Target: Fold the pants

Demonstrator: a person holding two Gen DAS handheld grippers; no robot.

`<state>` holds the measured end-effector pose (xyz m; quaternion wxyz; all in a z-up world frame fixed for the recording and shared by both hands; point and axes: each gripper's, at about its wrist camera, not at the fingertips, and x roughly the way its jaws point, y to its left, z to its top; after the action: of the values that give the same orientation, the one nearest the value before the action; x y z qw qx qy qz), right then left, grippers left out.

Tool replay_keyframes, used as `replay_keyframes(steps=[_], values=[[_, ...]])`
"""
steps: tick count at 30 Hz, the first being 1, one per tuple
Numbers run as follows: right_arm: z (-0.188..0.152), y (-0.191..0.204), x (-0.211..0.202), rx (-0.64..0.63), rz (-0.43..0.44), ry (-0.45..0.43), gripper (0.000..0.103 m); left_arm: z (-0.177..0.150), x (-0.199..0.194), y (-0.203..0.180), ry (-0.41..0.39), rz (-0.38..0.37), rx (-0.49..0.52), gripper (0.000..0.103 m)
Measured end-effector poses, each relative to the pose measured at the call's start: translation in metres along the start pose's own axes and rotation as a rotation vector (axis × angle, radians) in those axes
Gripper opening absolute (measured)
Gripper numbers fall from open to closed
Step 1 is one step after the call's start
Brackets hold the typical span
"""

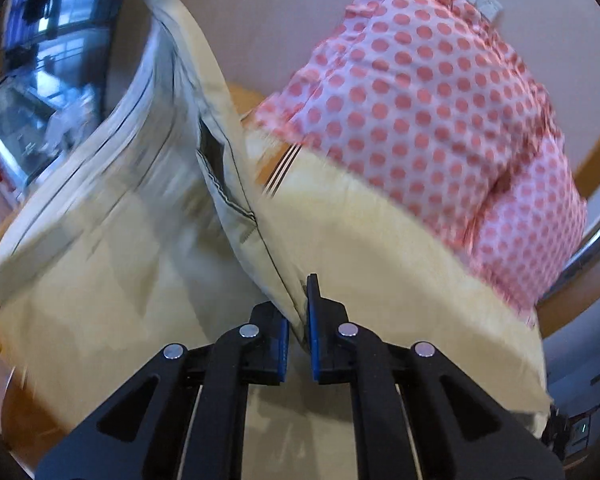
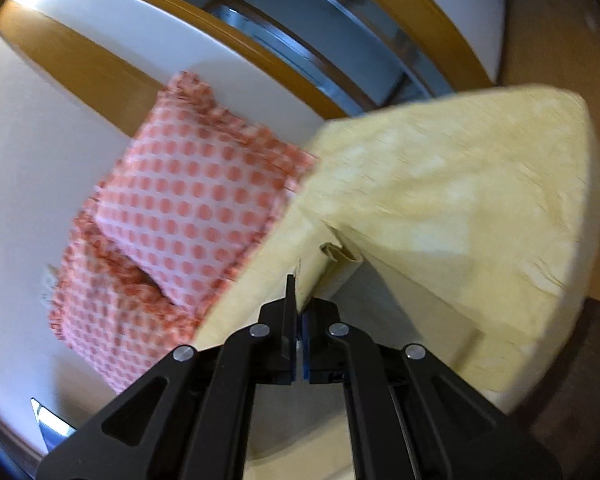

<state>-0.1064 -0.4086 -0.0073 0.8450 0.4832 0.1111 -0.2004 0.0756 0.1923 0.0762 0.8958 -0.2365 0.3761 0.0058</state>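
In the left wrist view I see my left tool (image 1: 298, 320) pinched on a seamed edge of the pale pants (image 1: 112, 216), which rise blurred toward the upper left; a pink dotted pillow (image 1: 432, 92) fills the upper right. In the right wrist view, my right tool (image 2: 299, 316) is clamped nearly closed on a pants fold (image 2: 336, 258) at centre, above the yellow bed (image 2: 480, 184).

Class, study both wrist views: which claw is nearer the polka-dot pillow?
Hard to call. The left claw and right claw each grip the cream pants beside the polka-dot pillow; neither touches it.
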Motion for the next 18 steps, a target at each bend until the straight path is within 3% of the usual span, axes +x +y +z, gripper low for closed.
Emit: replay_keyframes(steps=[2,6,18], values=[[-0.006,-0.014,0.002,0.025,-0.037,0.024,0.001,-0.036,-0.007,0.014,0.018,0.021,-0.013,0.007],[-0.013,-0.032,-0.003,0.053,-0.074,0.036,0.001,-0.073,-0.016,0.031,0.019,0.04,-0.05,0.007],[-0.02,-0.036,-0.016,0.004,-0.158,0.026,0.002,-0.11,-0.027,0.04,-0.031,0.029,-0.004,0.008]])
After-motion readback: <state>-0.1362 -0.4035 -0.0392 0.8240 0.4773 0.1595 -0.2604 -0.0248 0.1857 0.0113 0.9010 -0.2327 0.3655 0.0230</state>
